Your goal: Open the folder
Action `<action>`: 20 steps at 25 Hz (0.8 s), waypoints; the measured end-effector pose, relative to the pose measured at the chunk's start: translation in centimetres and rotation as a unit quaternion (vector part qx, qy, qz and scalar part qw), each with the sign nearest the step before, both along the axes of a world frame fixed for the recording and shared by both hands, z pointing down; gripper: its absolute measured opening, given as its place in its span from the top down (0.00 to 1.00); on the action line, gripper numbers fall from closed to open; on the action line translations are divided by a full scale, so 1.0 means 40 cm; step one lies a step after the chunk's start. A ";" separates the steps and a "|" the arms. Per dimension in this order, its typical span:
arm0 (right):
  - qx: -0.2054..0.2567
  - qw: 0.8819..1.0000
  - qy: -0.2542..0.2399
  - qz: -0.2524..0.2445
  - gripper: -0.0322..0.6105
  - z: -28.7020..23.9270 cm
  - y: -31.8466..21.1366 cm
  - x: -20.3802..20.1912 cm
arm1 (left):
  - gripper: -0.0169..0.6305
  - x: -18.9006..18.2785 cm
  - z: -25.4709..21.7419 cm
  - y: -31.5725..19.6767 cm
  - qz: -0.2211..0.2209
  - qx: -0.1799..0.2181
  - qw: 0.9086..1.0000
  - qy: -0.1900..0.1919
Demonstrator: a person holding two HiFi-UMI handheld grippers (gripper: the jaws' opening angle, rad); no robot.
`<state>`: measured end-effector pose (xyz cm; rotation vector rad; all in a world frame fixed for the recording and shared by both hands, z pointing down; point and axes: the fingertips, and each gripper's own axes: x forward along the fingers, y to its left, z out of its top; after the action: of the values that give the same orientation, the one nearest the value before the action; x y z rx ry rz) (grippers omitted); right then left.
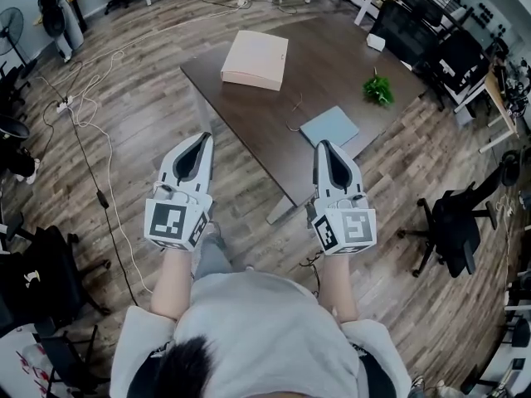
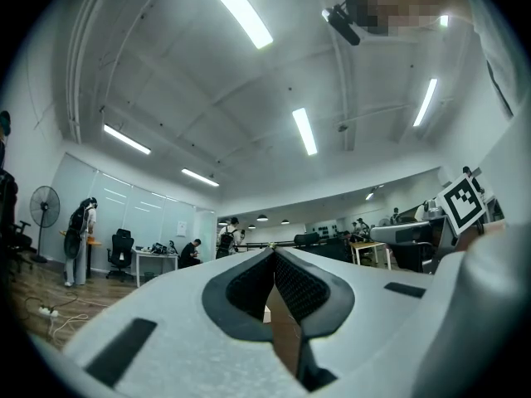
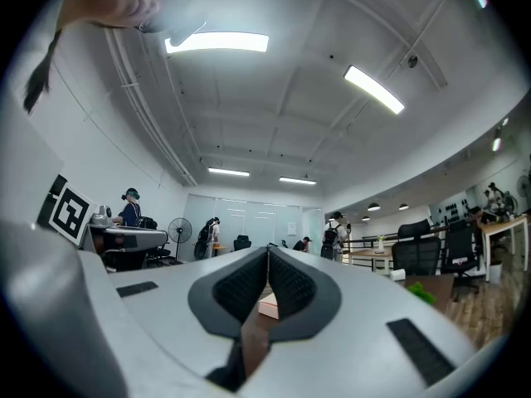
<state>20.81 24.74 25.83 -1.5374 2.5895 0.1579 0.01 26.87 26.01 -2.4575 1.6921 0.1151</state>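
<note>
Jaws together, empty; folder [image 1: 329,126] closed on table [image 1: 332,65]

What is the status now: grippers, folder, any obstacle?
Left gripper shut, empty; right gripper shut, empty. Folder closed, flat on table, not gripped. Nothing in the way.

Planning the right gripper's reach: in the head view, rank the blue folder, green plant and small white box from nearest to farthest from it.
From the right gripper:
1. Blue folder, just ahead, at the table edge.
2. Green plant, farther on, to the right.
3. Small white box, at the far corner.
</note>
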 end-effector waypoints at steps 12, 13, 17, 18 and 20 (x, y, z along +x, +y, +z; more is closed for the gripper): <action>-0.006 1.000 -0.006 0.030 0.93 0.001 -0.295 -0.157 | 0.96 -0.151 0.011 -0.315 0.034 -0.008 0.999 -0.001; -0.007 0.999 -0.006 0.034 0.93 -0.001 -0.319 -0.174 | 0.96 -0.169 0.009 -0.344 0.038 -0.008 0.999 -0.002; -0.009 0.999 -0.001 0.050 0.93 -0.009 -0.406 -0.238 | 0.96 -0.230 -0.002 -0.451 0.058 -0.009 0.998 -0.001; -0.009 0.999 -0.001 0.054 0.93 -0.012 -0.426 -0.250 | 0.96 -0.242 -0.005 -0.474 0.062 -0.008 0.998 -0.001; -0.008 0.998 -0.001 0.060 0.93 -0.016 -0.465 -0.274 | 0.96 -0.264 -0.009 -0.517 0.069 -0.006 0.998 -0.003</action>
<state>9.85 6.13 25.19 -1.6973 2.5036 0.1477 -10.55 6.20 25.67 -2.5803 1.5231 0.1135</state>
